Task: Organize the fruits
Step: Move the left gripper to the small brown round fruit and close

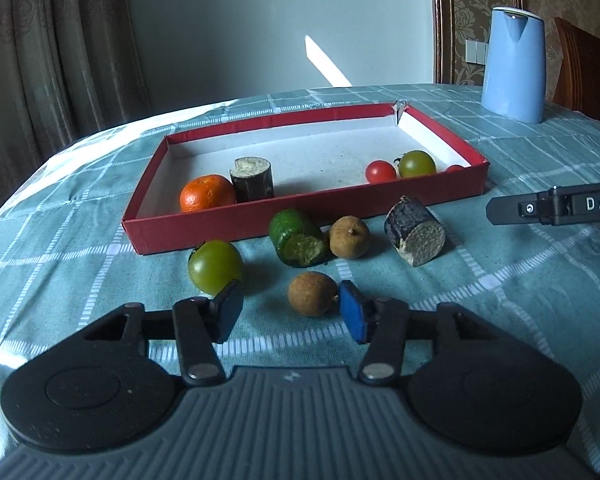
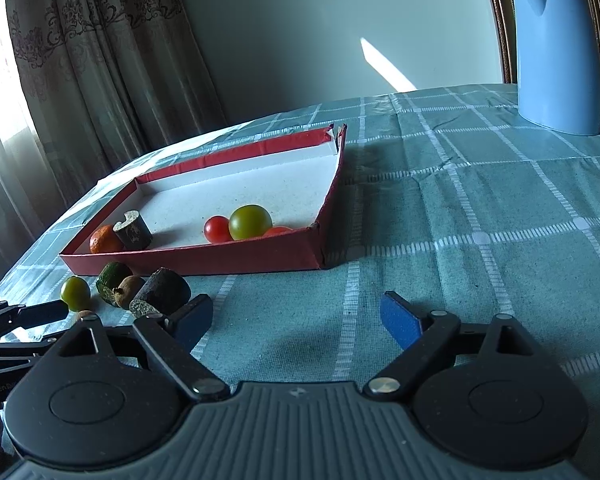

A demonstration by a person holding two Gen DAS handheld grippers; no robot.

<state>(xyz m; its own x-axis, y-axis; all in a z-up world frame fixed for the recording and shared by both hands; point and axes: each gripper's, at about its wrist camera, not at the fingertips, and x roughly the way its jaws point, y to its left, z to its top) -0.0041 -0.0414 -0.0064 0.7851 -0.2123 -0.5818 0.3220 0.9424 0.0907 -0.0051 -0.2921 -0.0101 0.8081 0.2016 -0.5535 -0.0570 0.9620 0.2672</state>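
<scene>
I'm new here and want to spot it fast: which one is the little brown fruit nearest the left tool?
Find the red tray on the checked tablecloth. Several pieces lie loose in front of it. Nearest the open left tool sits a round brown longan, set apart from its twin, which lies closer to the tray.

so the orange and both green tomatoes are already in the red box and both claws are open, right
Not quite. Only one green tomato is in the red box, beside the red cherry tomatoes; the other green tomato lies on the tablecloth in front of the box, as the left wrist view shows. The orange is inside, and both the left claw and right claw are open.
</scene>
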